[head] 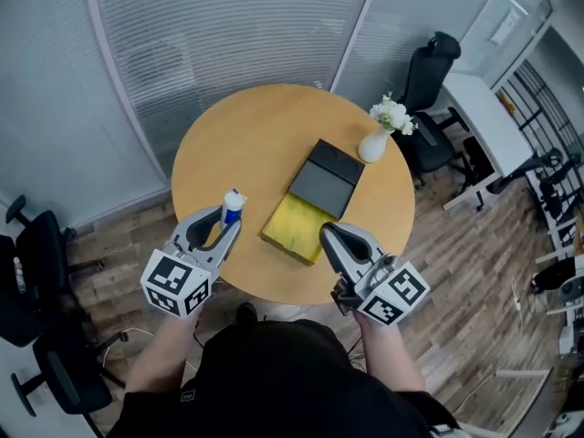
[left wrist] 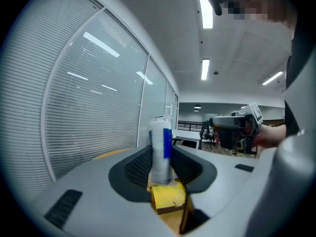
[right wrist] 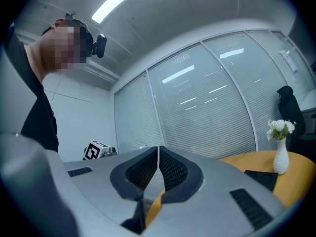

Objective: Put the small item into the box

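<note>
the small white-and-blue plastic tube (head: 232, 206) sits clamped in the left gripper (head: 226, 228), base hidden, left of the open yellow-lined flat box (head: 290, 222), while the right gripper (head: 327, 235) is pinched together on nothing

Round wooden worktop (head: 255, 144) w/ white vase (head: 372, 146) upright near its far right edge, white flowers (head: 392, 115) in it. Blinds (head: 228, 26) behind. Black chair (head: 429, 71) just past vase, white desk (head: 484, 121) beside it. More black chairs (head: 41, 263) at left, on wood floor (head: 465, 263).
</note>
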`<state>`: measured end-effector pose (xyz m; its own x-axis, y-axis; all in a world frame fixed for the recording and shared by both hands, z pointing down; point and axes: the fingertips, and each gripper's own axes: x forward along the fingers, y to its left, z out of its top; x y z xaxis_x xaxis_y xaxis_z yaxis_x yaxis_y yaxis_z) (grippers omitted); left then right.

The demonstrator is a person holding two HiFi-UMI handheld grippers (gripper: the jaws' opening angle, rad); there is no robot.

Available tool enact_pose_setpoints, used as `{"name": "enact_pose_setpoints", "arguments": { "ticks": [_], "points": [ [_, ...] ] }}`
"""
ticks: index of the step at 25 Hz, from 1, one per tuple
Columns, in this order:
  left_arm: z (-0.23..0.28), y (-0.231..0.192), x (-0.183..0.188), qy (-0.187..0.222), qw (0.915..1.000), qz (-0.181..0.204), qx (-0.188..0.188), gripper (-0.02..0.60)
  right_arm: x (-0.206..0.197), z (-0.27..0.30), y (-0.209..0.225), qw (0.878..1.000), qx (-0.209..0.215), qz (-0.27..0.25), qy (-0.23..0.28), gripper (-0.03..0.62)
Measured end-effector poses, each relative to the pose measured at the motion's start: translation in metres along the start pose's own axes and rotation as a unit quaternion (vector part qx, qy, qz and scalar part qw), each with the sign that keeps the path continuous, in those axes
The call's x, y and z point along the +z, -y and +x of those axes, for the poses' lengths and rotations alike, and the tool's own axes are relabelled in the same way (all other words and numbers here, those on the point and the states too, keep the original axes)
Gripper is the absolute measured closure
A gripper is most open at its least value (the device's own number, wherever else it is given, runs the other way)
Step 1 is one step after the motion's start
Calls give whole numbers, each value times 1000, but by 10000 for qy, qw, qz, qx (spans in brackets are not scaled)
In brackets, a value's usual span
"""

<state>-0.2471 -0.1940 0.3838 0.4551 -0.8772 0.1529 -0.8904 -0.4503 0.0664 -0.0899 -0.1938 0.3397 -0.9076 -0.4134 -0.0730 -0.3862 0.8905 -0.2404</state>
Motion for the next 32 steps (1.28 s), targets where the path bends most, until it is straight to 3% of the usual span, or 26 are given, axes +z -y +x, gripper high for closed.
{"name": "enact_pose_setpoints", "arguments": {
  "ticks": [10, 20, 25, 32],
  "points": [
    [46, -21, -13, -282, 9980, 50, -562, 453, -14, 18, 23, 9989, -444, 130, -41, 556],
    [115, -3, -38, -904, 9889, 536, -1054, 453, -17, -7, 80, 9952, -897, 396, 53, 556],
    [146, 11, -59, -1290, 9805, 824, -1236, 453, -23, -24, 103, 9930, -1037, 566, 79, 556],
    [186, 33, -104, -1954, 9593, 1227, -1631, 453, -37, -47, 134, 9883, -1265, 844, 136, 556]
  ]
}}
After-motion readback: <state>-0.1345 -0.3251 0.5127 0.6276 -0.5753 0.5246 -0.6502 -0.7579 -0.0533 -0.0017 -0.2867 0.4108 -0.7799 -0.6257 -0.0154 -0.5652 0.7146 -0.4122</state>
